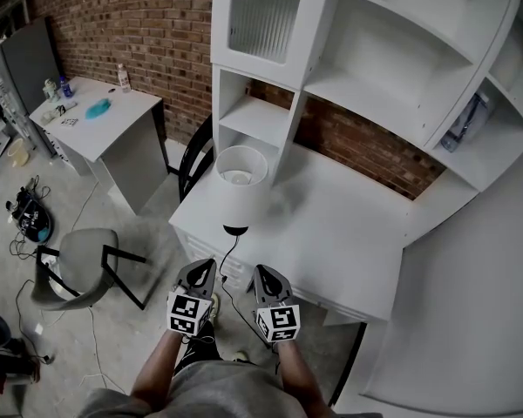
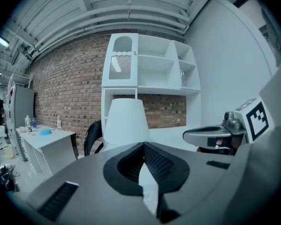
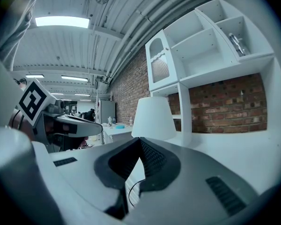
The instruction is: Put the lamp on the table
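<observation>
Seemingly finished: left gripper (image 1: 203, 268), jaws pressed together on nothing, hovers near the white desk (image 1: 349, 242). The white-shaded lamp (image 1: 238, 185) stands upright at its near-left corner. Right gripper (image 1: 264, 273), likewise shut and empty, should avoid snagging the black cord (image 1: 229, 251).

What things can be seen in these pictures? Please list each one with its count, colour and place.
white-shaded table lamp with black base: one, white and black, standing on the desk near its left edge
thin lamp cord: one, black, running from the lamp base down past the desk edge
large wooden desk: one, white, in front of the person
open shelf unit: one, white, on the desk against the wall
brick wall: one, red-brown, behind
small side table: one, white, left
flat blue object: one, on the side table
padded chair: one, grey, floor at left
left gripper: one, grey, jaws together, empty
right gripper: one, grey, jaws together, empty
</observation>
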### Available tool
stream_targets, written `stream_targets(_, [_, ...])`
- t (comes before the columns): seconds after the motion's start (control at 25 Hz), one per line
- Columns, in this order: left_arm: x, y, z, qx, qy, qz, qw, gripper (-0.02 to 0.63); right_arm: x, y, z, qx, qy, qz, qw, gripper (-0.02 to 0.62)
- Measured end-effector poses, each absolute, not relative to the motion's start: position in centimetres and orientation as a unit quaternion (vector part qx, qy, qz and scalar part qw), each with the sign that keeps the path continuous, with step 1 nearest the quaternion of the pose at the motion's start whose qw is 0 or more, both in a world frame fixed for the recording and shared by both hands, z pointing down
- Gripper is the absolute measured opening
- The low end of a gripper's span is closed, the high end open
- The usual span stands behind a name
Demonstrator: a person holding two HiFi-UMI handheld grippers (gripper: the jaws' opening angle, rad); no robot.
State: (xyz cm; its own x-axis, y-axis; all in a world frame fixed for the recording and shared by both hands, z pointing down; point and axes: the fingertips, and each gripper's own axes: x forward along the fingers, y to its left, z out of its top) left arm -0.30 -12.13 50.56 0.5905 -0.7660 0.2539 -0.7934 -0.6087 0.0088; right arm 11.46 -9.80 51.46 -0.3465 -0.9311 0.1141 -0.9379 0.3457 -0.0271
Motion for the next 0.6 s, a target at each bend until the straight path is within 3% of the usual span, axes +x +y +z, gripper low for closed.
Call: stream_targets(0.6, [-0.42,-12.28,50.54,0.889,-0.438,0.116,0.061,0.005,11.36,-9.98,51.21,0.571,-0.819,0.043,0.038,0.025])
